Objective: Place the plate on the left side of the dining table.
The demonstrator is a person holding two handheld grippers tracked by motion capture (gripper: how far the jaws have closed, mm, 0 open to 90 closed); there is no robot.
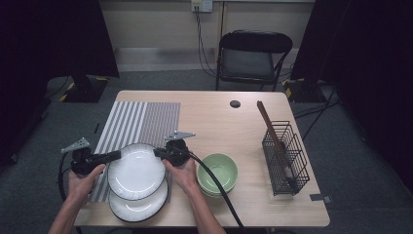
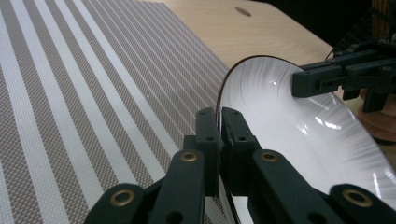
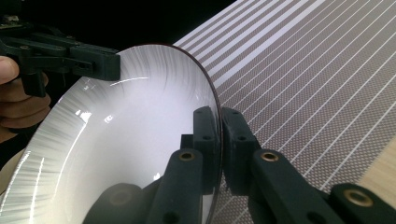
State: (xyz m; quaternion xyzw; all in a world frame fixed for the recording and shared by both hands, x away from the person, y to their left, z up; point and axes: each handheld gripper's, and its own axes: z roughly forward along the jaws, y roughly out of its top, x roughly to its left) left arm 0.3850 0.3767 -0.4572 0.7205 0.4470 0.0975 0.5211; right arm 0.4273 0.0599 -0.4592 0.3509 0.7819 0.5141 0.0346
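1. Table [image 1: 214, 117]: light wood, rounded corners. Beyond both grippers the surface runs bare to the far edge, save a small dark round spot [image 1: 235, 104]. The near edge lies just behind the person's hands.

2. Placemat [image 1: 139, 122]: striped grey and white, lying ahead of and under the left gripper, its far half unoccupied. In the left gripper view [image 2: 93, 93] it spreads to the left of the jaws; in the right gripper view [image 3: 303, 93] to the right of them.

3. Wire rack [image 1: 285, 157]: black, well off to the right gripper's right, near the table's right edge, with a brown stick [image 1: 270, 126] leaning out of it.

4. Upper plate [image 1: 137, 171]: white, round, with fine radial ribbing toward a thin dark rim and a glossy centre. It is held between the two grippers, tilted, above a lower plate [image 1: 139, 208] of the same kind at the near edge.

5. Green bowls [image 1: 217, 173]: pale green, stacked, just right of the right gripper, leaving little room on that side.

6. Left gripper [image 1: 116, 156]: jaws pressed together on the upper plate's left rim [image 2: 219, 100].

7. Right gripper [image 1: 158, 152]: jaws pinching the opposite rim [image 3: 212, 93], edge between the pads.
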